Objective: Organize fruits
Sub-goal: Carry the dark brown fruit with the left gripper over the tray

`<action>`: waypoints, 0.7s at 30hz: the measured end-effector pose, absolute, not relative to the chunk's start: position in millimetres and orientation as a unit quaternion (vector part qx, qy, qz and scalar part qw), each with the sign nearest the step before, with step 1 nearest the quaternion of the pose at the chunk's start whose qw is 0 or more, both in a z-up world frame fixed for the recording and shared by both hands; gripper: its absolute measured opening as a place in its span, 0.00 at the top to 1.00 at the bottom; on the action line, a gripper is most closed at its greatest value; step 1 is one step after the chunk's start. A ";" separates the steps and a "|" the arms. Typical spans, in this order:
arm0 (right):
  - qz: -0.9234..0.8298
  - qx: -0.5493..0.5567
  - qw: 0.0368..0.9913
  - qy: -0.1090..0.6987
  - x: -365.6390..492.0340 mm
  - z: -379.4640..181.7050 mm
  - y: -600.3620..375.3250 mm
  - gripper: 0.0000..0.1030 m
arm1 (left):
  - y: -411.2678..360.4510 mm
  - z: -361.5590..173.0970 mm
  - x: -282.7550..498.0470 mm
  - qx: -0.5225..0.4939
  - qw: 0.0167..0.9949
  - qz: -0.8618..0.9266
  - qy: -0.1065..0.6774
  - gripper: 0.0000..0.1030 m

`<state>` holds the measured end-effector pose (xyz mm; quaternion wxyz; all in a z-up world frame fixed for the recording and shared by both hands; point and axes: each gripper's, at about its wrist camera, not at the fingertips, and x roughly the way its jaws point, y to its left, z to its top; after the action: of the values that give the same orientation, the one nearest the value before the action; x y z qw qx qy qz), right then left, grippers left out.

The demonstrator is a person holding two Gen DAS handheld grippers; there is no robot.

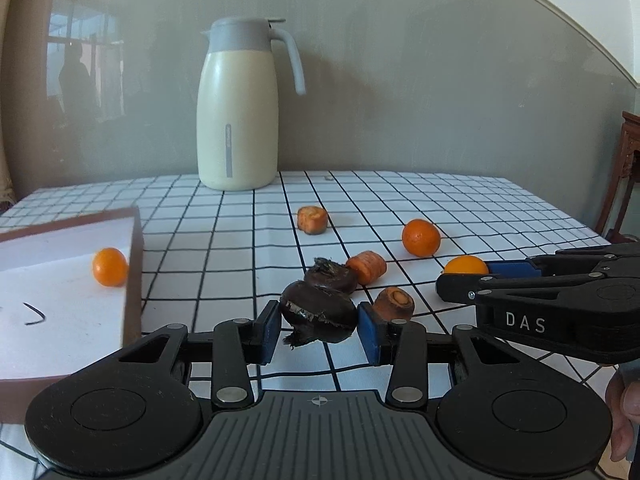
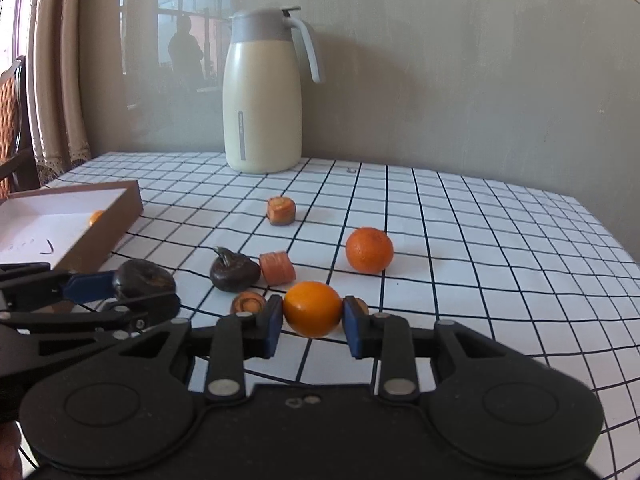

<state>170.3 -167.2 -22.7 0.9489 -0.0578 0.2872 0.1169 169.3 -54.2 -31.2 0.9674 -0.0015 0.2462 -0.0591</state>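
Both claws hold a piece over the checked table.

The left claw (image 1: 318,326) is clamped on a dark chestnut (image 1: 318,314); the right claw (image 2: 313,320) pinches an orange (image 2: 313,309). Another chestnut (image 2: 235,272), carrot chunks (image 2: 277,267) and a second orange (image 2: 369,250) lie mid-table. The box (image 1: 134,280) at the left edge holds one orange (image 1: 109,267); a jug (image 1: 240,104) stands at the back edge.

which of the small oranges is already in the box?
The small orange against the brown box's right wall. One other orange sits loose on the checked cloth; another orange is clamped in the right gripper.
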 end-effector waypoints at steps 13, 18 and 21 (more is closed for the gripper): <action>0.135 -0.057 0.955 0.259 141.4 5.4 -157.8 0.77 | -16.3 1.9 131.4 0.015 0.976 -0.031 0.213 0.60; 0.154 -0.056 0.954 0.250 133.8 14.2 -145.0 0.77 | 6.5 11.0 120.3 0.008 0.979 -0.011 0.206 0.60; 0.171 -0.063 0.952 0.245 128.5 17.2 -133.7 0.77 | 18.3 15.6 113.5 0.007 0.980 0.001 0.199 0.60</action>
<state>128.5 -133.7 17.2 0.9523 -0.0630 0.2452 0.1707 113.5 18.3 15.6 0.9800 0.0066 0.1987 0.0006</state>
